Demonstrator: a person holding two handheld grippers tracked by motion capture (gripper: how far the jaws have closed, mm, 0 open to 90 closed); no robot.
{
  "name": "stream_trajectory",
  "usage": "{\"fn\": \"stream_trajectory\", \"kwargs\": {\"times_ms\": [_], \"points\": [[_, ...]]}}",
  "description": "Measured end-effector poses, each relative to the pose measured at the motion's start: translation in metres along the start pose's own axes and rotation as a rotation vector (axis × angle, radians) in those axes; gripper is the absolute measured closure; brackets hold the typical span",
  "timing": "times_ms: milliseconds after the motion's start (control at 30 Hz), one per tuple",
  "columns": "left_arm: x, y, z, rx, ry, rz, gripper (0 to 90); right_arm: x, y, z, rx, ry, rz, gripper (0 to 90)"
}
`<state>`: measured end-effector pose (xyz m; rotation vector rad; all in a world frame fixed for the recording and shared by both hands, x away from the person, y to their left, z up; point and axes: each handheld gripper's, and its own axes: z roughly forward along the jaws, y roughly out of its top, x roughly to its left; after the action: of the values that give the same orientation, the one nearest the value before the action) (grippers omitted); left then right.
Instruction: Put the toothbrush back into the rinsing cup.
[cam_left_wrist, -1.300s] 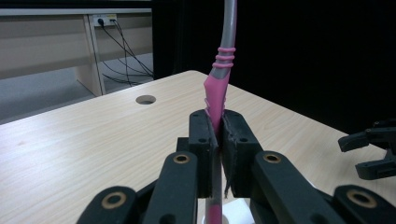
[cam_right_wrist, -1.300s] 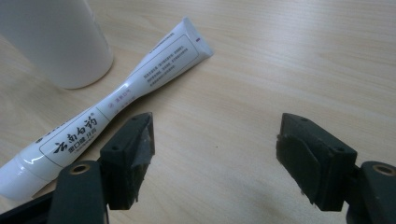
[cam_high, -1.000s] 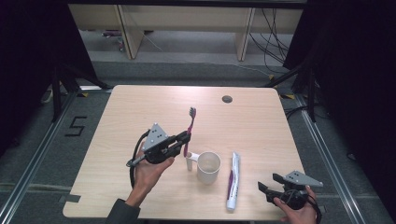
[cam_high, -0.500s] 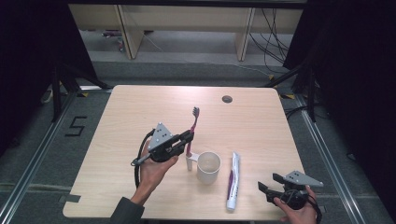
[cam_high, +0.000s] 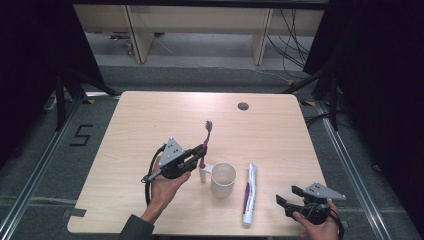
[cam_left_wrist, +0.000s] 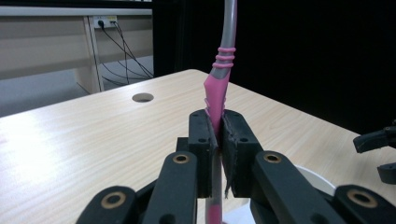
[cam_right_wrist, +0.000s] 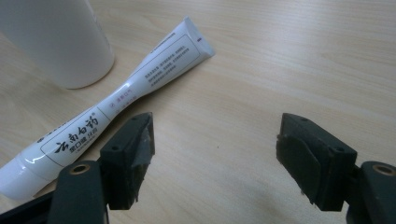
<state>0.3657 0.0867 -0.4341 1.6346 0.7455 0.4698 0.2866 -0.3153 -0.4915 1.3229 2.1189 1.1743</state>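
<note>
My left gripper (cam_high: 202, 150) is shut on the pink lower handle of a pink and grey toothbrush (cam_high: 206, 136). The brush stands nearly upright, bristles at the top, just left of a white cup (cam_high: 223, 179). In the left gripper view the jaws (cam_left_wrist: 217, 135) pinch the toothbrush (cam_left_wrist: 218, 91), and the cup's rim (cam_left_wrist: 319, 179) shows below right. A white toothpaste tube (cam_high: 249, 194) lies right of the cup. My right gripper (cam_high: 286, 196) hovers open at the table's front right. In its own view the right gripper (cam_right_wrist: 215, 154) is empty, with the tube (cam_right_wrist: 116, 107) and the cup (cam_right_wrist: 56, 37) to its upper left.
The light wooden table (cam_high: 150, 125) has a round cable hole (cam_high: 243, 106) near its far edge. The far half of the tabletop is bare. Beyond it are a grey floor and wooden furniture legs. A person's hands hold both grippers at the near edge.
My left gripper has drifted slightly right toward the cup with the toothbrush still in it. The right gripper has stayed where it was.
</note>
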Motion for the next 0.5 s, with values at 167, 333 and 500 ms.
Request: {"fn": "stream_trajectory", "kwargs": {"times_ms": [167,333,500], "points": [[0.000,-0.007,0.001,0.009,-0.011,-0.009,82.4,0.000,0.000,0.000,0.000,0.006,0.010,28.6],[0.000,-0.010,0.000,0.018,-0.013,-0.010,82.4,0.001,0.000,0.000,0.007,0.014,0.013,28.6],[-0.001,-0.013,-0.002,0.021,-0.015,-0.005,82.2,0.001,0.000,0.000,0.001,0.015,0.009,28.5]]}}
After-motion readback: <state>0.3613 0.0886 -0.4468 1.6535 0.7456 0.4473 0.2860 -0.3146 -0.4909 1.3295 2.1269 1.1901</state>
